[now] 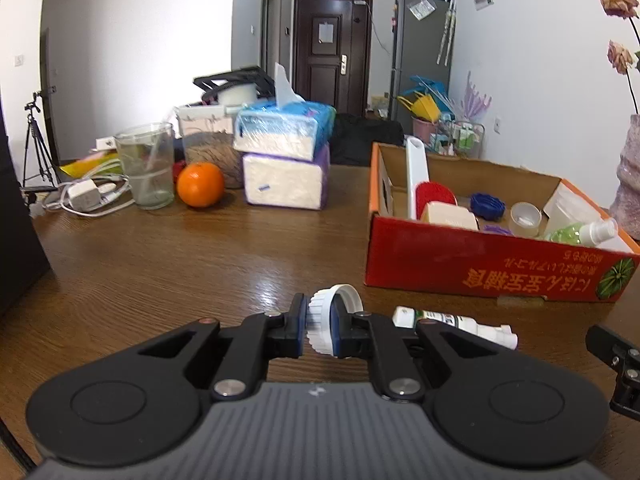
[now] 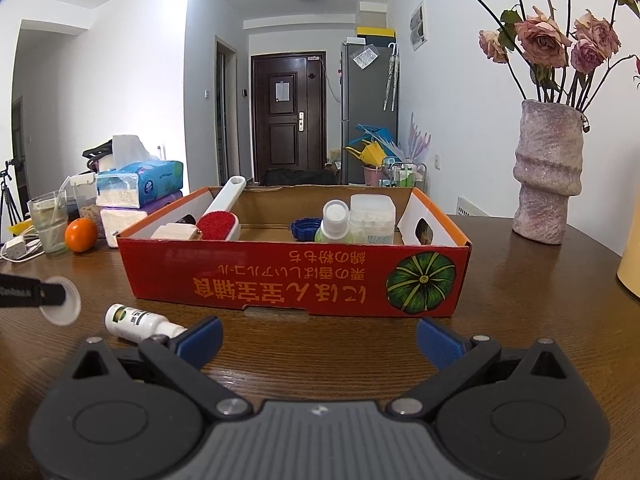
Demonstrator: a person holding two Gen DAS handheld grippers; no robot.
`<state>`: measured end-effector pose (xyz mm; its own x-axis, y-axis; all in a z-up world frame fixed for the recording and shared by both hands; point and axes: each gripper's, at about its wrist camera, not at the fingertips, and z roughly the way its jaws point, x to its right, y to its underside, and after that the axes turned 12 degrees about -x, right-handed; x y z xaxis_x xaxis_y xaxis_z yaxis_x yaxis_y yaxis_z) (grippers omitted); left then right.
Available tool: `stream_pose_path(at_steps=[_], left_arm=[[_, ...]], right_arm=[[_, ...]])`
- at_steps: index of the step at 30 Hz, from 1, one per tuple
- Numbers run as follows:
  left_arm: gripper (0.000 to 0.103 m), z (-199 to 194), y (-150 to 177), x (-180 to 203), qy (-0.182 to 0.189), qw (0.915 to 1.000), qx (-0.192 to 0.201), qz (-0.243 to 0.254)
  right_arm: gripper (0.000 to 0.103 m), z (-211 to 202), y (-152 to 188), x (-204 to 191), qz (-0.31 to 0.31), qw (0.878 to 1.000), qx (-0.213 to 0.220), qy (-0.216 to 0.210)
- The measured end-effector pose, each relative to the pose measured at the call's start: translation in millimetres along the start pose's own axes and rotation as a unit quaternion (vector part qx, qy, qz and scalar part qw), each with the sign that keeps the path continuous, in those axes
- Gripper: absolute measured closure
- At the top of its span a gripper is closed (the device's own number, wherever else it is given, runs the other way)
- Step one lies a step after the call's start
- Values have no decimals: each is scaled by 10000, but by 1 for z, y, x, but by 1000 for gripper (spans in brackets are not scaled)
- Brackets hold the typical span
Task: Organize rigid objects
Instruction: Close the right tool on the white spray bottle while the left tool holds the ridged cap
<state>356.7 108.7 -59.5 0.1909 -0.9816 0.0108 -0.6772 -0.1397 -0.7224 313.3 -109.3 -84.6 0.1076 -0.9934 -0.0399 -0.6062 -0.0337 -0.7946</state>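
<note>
Pictured at a wooden table (image 1: 160, 264): left tongs (image 1: 320, 326) clamped tight on a white ribbed bottle cap (image 1: 326, 312), pinched edge-on between the blue pads and held just above the tabletop, near the table's front edge. Seen from the right wrist as a pale disc at the tip of the left tongs, though blurred there. Just beside the cap, toward the box, lay a small white bottle (image 2: 138, 322) on its side, nozzle toward the right tongs (image 2: 320, 344), touching or nearly touching their left finger; contact could not be made out. Right tongs spread wide, gripping nothing, low over the table in front of the red cardboard box (image 2: 280, 280). Box stood toward the table's right side, already loaded with a white-handled red brush (image 2: 218, 222), a cream block (image 1: 450, 214), a blue cap (image 2: 304, 228), a green spray bottle (image 2: 334, 224) and a clear lidded tub (image 2: 372, 220). Toward the far left corner sat an orange (image 1: 200, 184), a drinking glass (image 1: 146, 164) and two stacked tissue packs (image 1: 284, 160). At the far right edge stood a mottled vase (image 2: 548, 172) of dried roses.
</note>
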Motion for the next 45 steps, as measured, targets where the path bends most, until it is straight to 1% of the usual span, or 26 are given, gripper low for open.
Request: stream_pose_path(at_steps=[8, 13, 22, 30, 34, 38, 39, 40, 42, 43, 45], left_arm=[[90, -9, -2, -15, -69, 9998, 136, -92], [90, -13, 0, -21, -115, 9997, 187, -46], [90, -18, 5, -33, -177, 9995, 235, 67], [90, -20, 4, -48, -243, 9991, 312, 123], [90, -18, 4, -55, -274, 9991, 276, 156], [90, -16, 3, -59, -288, 9991, 240, 194], [90, -16, 3, -60, -289, 9991, 248, 192], [90, -17, 3, -61, -300, 9991, 258, 179], [90, -16, 3, -63, -318, 9990, 259, 155], [90, -14, 2, -63, -327, 9991, 242, 148], [90, -13, 2, -63, -344, 9991, 211, 137]], right_arm=[[0, 0, 0, -2, -72, 9999, -18, -71], [0, 0, 0, -11, -305, 9992, -59, -267], [0, 14, -6, -55, -987, 9931, -233, -586], [0, 40, -19, -94, -1433, 9867, -453, -626], [2, 56, -26, -103, -1550, 9824, -718, -753], [11, 69, -32, -108, -1516, 9798, -906, -934], [17, 70, -32, -108, -1515, 9793, -940, -954], [20, 72, -32, -109, -1513, 9788, -983, -971], [32, 73, -31, -108, -1487, 9783, -1025, -1014], [37, 71, -31, -106, -1442, 9783, -1033, -1073], [58, 70, -30, -105, -1389, 9767, -1058, -1247]])
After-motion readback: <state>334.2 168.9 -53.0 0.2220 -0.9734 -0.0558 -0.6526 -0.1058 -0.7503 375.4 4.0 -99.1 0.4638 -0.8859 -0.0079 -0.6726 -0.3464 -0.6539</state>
